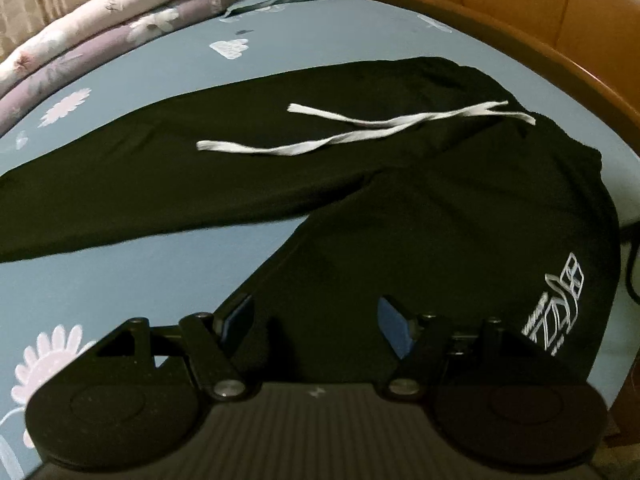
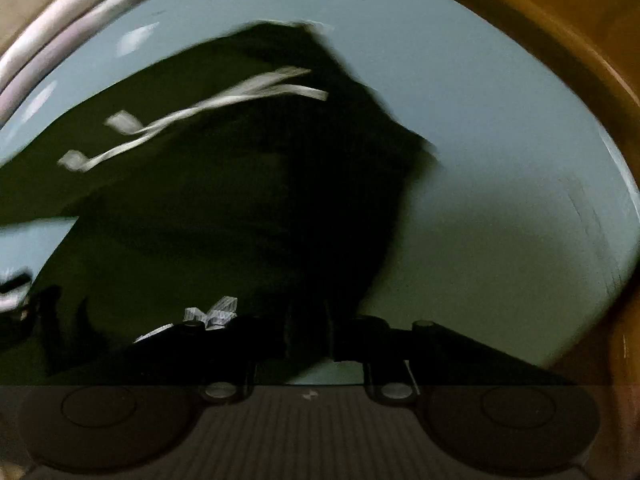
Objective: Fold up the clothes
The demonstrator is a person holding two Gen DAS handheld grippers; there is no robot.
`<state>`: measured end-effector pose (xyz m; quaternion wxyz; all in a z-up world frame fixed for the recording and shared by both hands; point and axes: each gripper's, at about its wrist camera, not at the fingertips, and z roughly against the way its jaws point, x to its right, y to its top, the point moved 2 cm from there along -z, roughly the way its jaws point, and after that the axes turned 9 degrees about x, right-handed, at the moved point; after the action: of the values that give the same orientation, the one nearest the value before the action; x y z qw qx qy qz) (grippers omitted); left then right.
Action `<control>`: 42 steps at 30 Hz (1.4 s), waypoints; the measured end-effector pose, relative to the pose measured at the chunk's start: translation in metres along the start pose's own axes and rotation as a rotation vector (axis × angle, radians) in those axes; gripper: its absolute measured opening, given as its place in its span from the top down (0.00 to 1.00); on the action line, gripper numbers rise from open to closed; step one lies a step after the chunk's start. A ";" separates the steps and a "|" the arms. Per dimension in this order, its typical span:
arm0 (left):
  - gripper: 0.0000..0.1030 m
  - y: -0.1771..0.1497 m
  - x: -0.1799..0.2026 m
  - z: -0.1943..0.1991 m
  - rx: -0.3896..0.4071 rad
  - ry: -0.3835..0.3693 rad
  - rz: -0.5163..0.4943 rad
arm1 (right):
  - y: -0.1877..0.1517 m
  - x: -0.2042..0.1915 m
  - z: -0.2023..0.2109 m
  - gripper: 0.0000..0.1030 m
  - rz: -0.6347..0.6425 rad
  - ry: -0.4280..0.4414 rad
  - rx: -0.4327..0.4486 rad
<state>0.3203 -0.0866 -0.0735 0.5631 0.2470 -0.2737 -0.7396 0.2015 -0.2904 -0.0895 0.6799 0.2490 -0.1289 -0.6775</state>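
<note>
Left jaws apart over trousers' [image 1: 400, 200] unreadable print [image 1: 560, 304]

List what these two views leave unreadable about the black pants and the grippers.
- Right wrist view: motion blur smears the black pants and drawstring; whether the right gripper pinches fabric cannot be told.
- Left wrist view: the leg ends are cut off by the left edge; the white print is too distorted to read; the left gripper hides the cloth beneath it.

Trousers [image 1: 400, 200] on bed [image 1: 320, 44], drawstring [image 1: 340, 132] atop
</note>
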 end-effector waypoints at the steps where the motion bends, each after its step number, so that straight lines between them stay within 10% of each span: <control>1: 0.34 -0.003 0.000 0.004 -0.006 0.000 -0.013 | 0.002 -0.010 -0.005 0.80 0.075 0.007 0.003; 5: 0.33 -0.023 0.002 0.018 -0.047 -0.025 -0.062 | -0.003 -0.021 -0.037 0.80 0.266 -0.019 -0.026; 9: 0.33 -0.051 -0.005 0.029 -0.130 -0.024 -0.040 | 0.000 0.000 -0.038 0.83 0.183 -0.054 -0.032; 16: 0.30 -0.092 -0.020 0.050 -0.253 -0.015 0.034 | 0.007 -0.039 -0.027 0.62 0.253 -0.012 -0.003; 27: 0.31 -0.100 -0.064 0.070 -0.189 0.092 0.095 | -0.042 -0.153 -0.045 0.62 0.502 0.270 -0.058; 36: 0.30 -0.149 -0.093 0.097 -0.310 0.104 0.243 | -0.065 -0.166 -0.048 0.52 0.523 0.193 -0.163; 42: 0.30 -0.145 -0.124 0.107 -0.214 0.200 0.243 | -0.070 -0.197 -0.031 0.49 0.592 0.249 -0.143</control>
<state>0.1773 0.0784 -0.0874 0.6956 0.2231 -0.1640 -0.6630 0.1482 -0.0880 -0.1195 0.8736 0.2333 -0.0638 -0.4224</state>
